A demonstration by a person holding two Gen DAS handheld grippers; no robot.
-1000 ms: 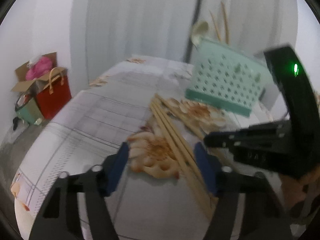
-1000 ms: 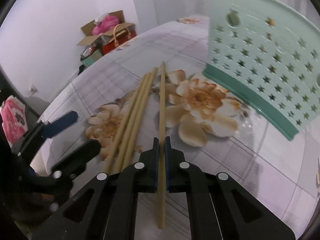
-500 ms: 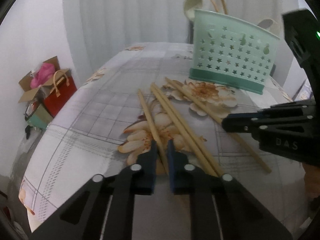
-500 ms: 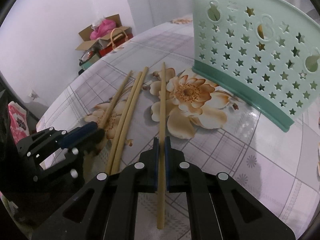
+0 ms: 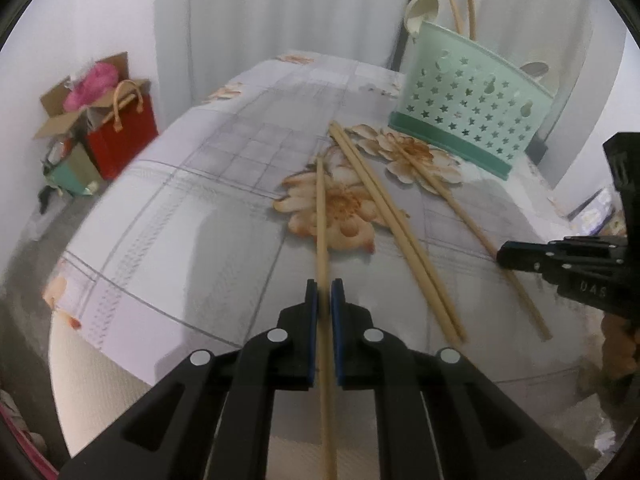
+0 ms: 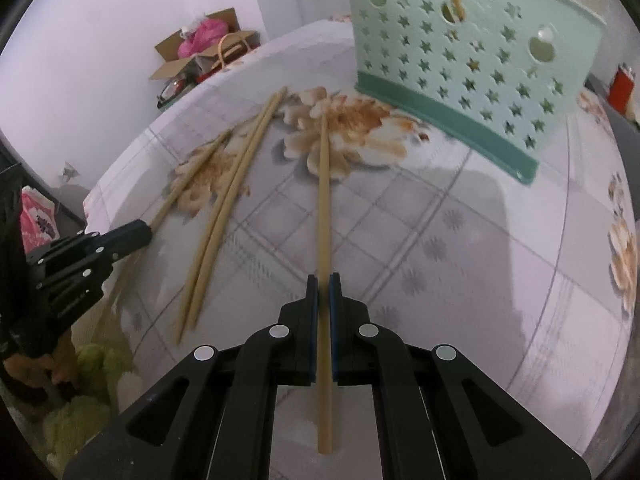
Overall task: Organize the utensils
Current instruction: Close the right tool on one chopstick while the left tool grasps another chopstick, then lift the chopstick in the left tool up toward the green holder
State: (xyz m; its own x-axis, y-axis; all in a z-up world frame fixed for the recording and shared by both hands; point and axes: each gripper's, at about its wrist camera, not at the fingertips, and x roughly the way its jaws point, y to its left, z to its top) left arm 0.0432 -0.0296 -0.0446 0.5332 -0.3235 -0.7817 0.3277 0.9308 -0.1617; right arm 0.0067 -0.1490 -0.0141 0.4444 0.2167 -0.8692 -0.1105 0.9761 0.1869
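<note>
L gripper (image 5: 324,292): jaws pinching one chopstick (image 5: 321,216), which runs between the blue pads and out over the flowered tablecloth (image 5: 192,200). R gripper (image 6: 323,286): jaws pressed tight on another chopstick (image 6: 323,184), tip pointing toward the far mint utensil basket (image 6: 472,52). Between the two held sticks, a loose pair of chopsticks (image 6: 228,204) lies side by side on the cloth. Basket stands at far right w/ a spoon (image 5: 420,10) and more sticks upright inside. Far left, off the table: red bag (image 5: 122,130) beside a cardboard box (image 5: 64,116).
</note>
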